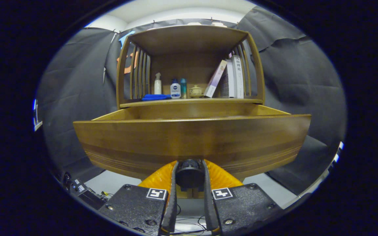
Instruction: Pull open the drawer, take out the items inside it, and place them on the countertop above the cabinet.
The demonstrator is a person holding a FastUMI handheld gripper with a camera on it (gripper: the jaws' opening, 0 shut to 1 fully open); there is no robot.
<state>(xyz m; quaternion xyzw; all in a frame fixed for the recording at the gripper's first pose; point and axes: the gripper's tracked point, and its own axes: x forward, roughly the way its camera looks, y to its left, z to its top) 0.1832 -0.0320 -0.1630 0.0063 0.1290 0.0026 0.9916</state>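
Note:
The wooden drawer [192, 137] stands pulled out from the cabinet, its broad front panel close in front of me. My gripper [190, 172] is shut on the dark round drawer knob [189, 175] at the panel's lower middle, one finger pressing on each side. The drawer's inside is hidden behind the front panel; only the top of its side walls shows. Above it lies the wooden countertop [192, 101], under a shelf frame with slatted sides.
On the countertop stand a folded blue cloth [155, 97], a white spray bottle [157, 84], a white and blue bottle [175, 89], a teal bottle [183, 88], a small lidded pot [196, 91] and several books [230, 78]. Cables and a black box [84, 193] lie on the floor at left.

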